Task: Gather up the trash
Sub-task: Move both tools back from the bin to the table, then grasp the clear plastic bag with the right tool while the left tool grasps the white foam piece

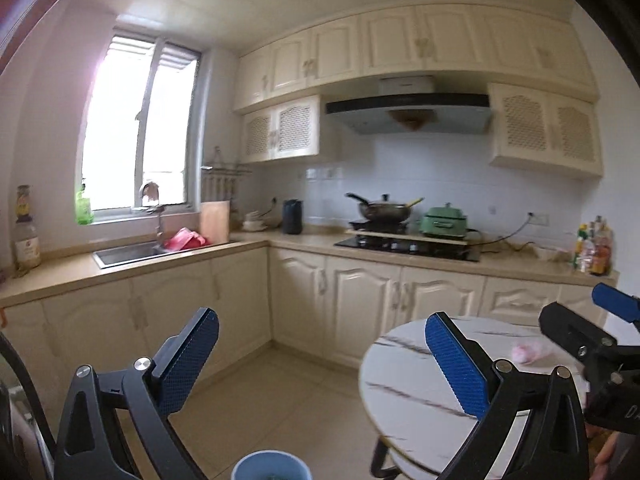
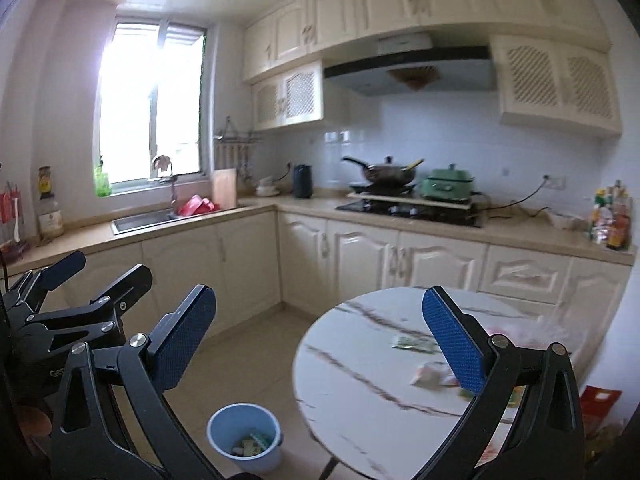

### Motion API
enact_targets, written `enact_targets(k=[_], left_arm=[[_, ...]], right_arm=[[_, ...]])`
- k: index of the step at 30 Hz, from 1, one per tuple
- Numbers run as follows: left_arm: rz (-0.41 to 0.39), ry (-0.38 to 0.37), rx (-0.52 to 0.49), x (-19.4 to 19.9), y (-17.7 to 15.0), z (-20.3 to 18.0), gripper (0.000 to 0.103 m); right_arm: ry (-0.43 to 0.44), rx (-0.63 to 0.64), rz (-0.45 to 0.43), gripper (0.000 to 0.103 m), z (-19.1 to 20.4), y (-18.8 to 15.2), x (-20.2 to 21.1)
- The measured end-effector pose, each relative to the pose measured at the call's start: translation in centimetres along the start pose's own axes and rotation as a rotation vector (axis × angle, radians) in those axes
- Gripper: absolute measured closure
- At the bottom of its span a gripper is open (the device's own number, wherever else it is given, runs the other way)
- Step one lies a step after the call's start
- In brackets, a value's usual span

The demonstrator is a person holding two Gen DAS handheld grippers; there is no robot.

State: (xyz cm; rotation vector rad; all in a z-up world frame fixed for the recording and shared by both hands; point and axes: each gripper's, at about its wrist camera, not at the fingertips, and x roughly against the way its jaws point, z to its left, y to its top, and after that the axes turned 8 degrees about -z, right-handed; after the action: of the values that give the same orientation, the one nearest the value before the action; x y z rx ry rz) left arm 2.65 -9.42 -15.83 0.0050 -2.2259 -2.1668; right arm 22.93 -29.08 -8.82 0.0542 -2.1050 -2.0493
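The left gripper (image 1: 322,356) is seen with its jaws spread as wide as they go, and nothing is held between the blue pads. The right gripper (image 2: 319,338) is likewise wide open and empty. Both are held level, above the floor, pointed toward the kitchen counter (image 2: 280,205).

Just below and ahead, a blue bin (image 2: 244,436) stands on the floor beside a round table (image 2: 360,380); a few scraps are already seen inside it. Trash remains on the table: a green wrapper (image 2: 414,345), a white crumpled packet (image 2: 428,374) near the right pad, and a pink wad (image 1: 526,352) further over. More wrappers are half hidden behind the right finger, and what they are cannot be told.

The likeliest trouble is judged to lie in the trash itself. The wrappers are thin, flat and slick, and the table top is smooth, marble-patterned and hard, so a flat piece may be pushed along rather than pinched, and could be swept off the rounded edge to the floor. A crumpled packet would be gripped more easily, though it may spring out of ribbed pads if caught by a corner. The bin is light plastic with a narrow mouth; a drop made off centre could miss it, and a knock from a finger could tip it.
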Motion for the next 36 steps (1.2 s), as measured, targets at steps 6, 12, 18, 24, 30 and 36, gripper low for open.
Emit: enact_targets(k=[6, 12, 18, 24, 30, 36], left_arm=[[0.029, -0.073, -0.045, -3.5, 1.5, 0.9, 0.001], [0.139, -0.159, -0.076, -10.8, 2.5, -2.1, 0.001], [0.259, -0.201, -0.109, -17.3, 1.5, -4.7, 0.001], [0.388, -0.256, -0.137, -25.0, 0.9, -7.8, 0.001], [0.506, -0.28, -0.15, -32.8, 0.5, -11.0, 0.001], [0.613, -0.347, -0.147, -37.0, -1.7, -14.3, 0.001]], right_arm=[[-0.112, -0.023, -0.023, 0.0, -5.6, 0.2, 2.1], [-0.27, -0.045, 0.036, 0.0, -13.5, -0.5, 1.4], [-0.359, -0.101, 0.12, 0.0, -21.0, -2.3, -1.5], [-0.392, -0.148, 0.278, 0.0, -27.3, -6.7, -6.5], [-0.348, -0.196, 0.492, 0.0, -31.8, -12.6, -14.2], [-0.275, -0.223, 0.596, 0.0, -34.2, -16.1, -21.0]])
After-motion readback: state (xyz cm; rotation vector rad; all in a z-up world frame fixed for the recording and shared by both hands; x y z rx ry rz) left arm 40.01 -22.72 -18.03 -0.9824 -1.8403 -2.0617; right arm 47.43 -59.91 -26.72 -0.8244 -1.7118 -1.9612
